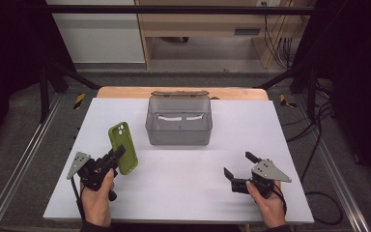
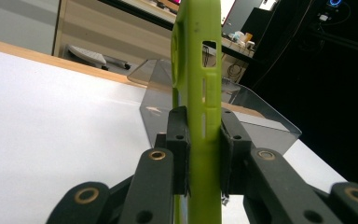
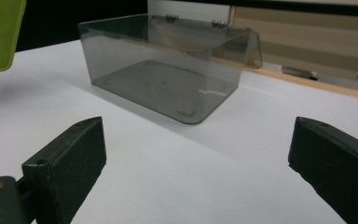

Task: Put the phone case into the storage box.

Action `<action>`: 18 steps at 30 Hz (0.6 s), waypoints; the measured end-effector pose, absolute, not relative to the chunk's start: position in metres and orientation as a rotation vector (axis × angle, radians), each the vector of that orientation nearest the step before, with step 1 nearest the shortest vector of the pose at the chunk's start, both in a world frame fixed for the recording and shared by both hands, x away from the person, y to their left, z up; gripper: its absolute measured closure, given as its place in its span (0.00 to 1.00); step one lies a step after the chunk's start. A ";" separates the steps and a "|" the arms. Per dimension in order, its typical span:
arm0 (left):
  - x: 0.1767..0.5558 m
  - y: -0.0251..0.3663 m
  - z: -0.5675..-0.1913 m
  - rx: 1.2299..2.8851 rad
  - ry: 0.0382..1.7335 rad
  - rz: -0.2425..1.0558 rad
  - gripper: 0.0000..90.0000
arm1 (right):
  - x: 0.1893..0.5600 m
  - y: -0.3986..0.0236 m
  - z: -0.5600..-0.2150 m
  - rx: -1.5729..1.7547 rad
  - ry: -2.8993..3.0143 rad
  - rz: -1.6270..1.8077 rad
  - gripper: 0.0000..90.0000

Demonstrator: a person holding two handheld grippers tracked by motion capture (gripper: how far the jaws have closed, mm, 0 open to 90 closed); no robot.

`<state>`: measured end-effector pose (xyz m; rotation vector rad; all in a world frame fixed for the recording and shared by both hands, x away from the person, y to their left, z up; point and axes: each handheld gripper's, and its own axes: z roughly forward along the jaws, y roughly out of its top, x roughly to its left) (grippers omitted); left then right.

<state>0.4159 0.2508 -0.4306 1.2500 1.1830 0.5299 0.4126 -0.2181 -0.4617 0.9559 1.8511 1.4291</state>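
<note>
left gripper (image 1: pixel 117 155): pinching the green phone case (image 1: pixel 123 147) by its thin edges, could twist loose
right gripper (image 1: pixel 239 166): jaws spread, empty
box (image 1: pixel 178 121): case might clip its rim going in

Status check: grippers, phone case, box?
Left gripper shut on green phone case, held upright. Right gripper open, empty. Smoky clear box lid open, nothing in the way.

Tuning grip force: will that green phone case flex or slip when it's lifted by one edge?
Green phone case is likely light and a bit floppy: thin shell with cutouts. Left gripper clamps its edge, held upright, so slipping seems unlikely.
</note>
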 end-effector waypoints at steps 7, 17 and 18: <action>0.415 0.246 -0.430 1.259 1.179 0.512 0.86 | 0.411 -0.224 -0.461 0.947 1.758 1.453 0.05; 0.419 0.244 -0.416 1.263 1.155 0.499 0.86 | 0.412 -0.220 -0.462 0.936 1.742 1.452 0.04; 0.421 0.244 -0.414 1.266 1.152 0.503 0.86 | 0.411 -0.220 -0.462 0.937 1.742 1.453 0.04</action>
